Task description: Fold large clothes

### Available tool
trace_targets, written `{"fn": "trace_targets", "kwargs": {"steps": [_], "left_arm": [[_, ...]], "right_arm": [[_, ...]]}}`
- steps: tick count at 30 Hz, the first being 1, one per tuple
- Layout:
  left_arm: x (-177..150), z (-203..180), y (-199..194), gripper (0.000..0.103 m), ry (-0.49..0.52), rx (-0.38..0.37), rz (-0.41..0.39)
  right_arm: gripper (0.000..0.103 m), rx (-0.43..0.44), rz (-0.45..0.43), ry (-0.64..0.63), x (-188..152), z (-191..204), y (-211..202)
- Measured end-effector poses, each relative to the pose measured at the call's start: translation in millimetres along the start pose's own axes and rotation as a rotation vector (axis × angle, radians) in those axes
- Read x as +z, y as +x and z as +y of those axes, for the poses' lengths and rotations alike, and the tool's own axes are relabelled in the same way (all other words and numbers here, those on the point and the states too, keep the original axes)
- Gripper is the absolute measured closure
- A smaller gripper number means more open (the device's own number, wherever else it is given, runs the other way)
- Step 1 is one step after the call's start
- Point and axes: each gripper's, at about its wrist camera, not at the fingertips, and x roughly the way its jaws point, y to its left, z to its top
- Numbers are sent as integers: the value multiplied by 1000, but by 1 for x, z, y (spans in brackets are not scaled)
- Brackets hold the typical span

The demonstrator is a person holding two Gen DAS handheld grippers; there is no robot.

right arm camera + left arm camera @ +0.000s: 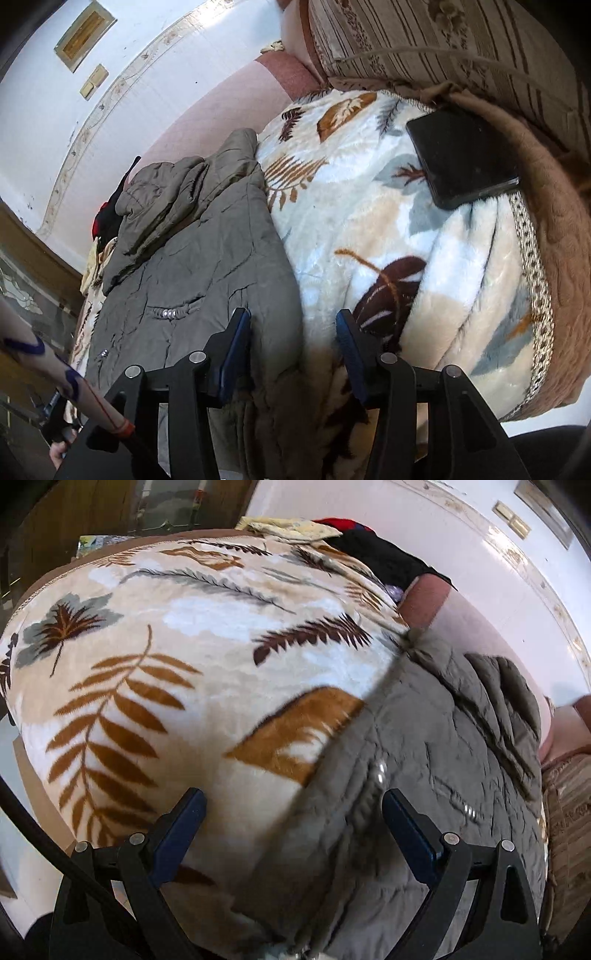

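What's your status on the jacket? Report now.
Left gripper open, right gripper open, both empty. Grey quilted jacket lies partly folded on leaf-print blanket. Black phone on blanket, apart from jacket.

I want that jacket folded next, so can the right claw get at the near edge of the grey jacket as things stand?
Probably yes: the right claw is open right over the grey jacket edge, with nothing lying between them on the leaf-print blanket.

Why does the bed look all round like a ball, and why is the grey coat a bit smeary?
Both wrist views use fisheye lenses, so the leaf blanket bulges and the wall curves. In the left wrist view the grey coat is smeared by motion blur near the bottom; in the right wrist view it looks sharper, with daylight whitening the wall.
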Motion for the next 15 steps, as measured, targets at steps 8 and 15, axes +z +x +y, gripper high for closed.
{"fn": "trace_targets", "kwargs": {"steps": [8,15], "left_arm": [[-22,-9,-7,7,31,-66,39],[-47,-37,-15,7,125,-146,62]], "right_arm": [[42,105,79,87,-19,-11,-3],[40,141,111,-55,-50,27,-4]]}}
